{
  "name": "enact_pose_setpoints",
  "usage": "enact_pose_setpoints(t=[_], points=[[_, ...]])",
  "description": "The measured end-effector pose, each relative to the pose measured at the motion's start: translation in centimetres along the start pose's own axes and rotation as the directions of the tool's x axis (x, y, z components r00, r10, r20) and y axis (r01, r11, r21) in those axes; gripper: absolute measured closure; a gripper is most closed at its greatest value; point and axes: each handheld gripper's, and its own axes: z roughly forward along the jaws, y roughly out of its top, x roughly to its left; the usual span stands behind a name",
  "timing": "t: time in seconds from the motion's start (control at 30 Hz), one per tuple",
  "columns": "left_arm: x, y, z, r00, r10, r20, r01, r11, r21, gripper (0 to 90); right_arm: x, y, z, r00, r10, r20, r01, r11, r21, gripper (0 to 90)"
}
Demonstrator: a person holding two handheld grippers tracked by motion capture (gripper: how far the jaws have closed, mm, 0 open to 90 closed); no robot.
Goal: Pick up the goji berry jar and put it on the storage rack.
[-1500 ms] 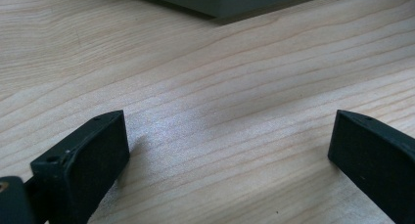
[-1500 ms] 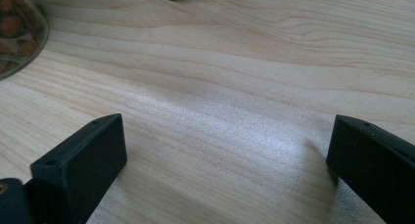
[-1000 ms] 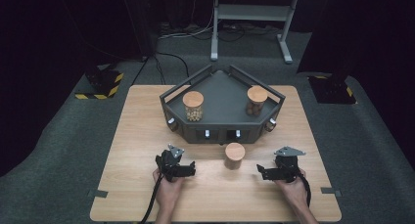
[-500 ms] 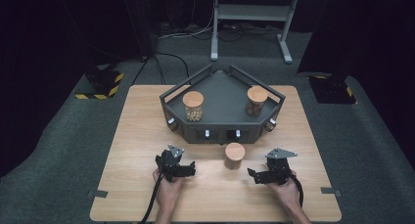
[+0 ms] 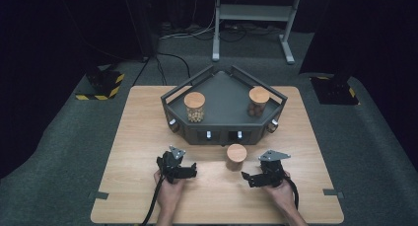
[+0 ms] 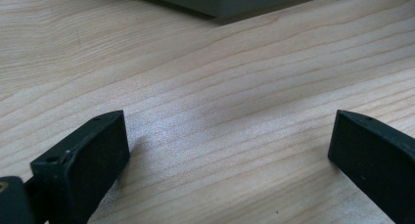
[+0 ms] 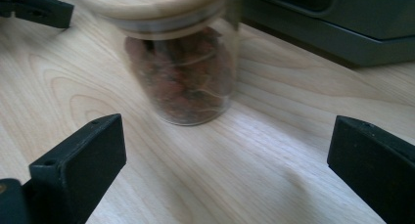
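A glass jar (image 5: 236, 157) with a wooden lid stands on the table in front of the dark tray; in the right gripper view the jar (image 7: 185, 72) holds brown nuts and sits just ahead of the jaws. My right gripper (image 5: 249, 179) (image 7: 225, 170) is open, to the right of the jar and pointing left at it, nothing between its jaws. My left gripper (image 5: 190, 169) (image 6: 227, 160) is open over bare wood, left of the jar. Two more lidded jars (image 5: 194, 106) (image 5: 258, 101) stand on the tray (image 5: 223, 132).
The dark angular tray (image 7: 342, 28) has a raised rail and small knobs on its front wall; its edge (image 6: 230, 1) lies ahead of the left gripper. The wooden table (image 5: 138, 137) ends close behind my hands. A metal stand (image 5: 256, 18) is on the floor beyond.
My right gripper has moved left toward the jar on the table. The left gripper has stayed where it was.
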Motion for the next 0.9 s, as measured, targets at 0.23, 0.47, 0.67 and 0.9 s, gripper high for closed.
enact_pose_setpoints(t=[0.23, 0.47, 0.67, 0.9], points=[[0.0, 0.0, 0.0, 1.0, 0.0, 0.0, 0.0, 1.0, 0.0, 1.6, 0.7, 0.6, 0.8, 0.9997, -0.011, -0.022, 0.011, 0.9999, -0.001, 0.6], [0.0, 0.0, 0.0, 1.0, 0.0, 0.0, 0.0, 1.0, 0.0, 1.5, 1.5, 0.9, 1.6, 0.9997, -0.014, -0.021, 0.014, 0.9999, -0.003, 1.6], [0.0, 0.0, 0.0, 1.0, 0.0, 0.0, 0.0, 1.0, 0.0, 1.5, 2.0, 1.2, 2.3, 0.9999, -0.002, -0.012, 0.002, 1.0, -0.002, 2.4], [0.0, 0.0, 0.0, 1.0, 0.0, 0.0, 0.0, 1.0, 0.0, 1.6, 2.6, 1.9, 2.9, 0.9999, 0.009, 0.013, -0.009, 1.0, -0.003, 4.2]])
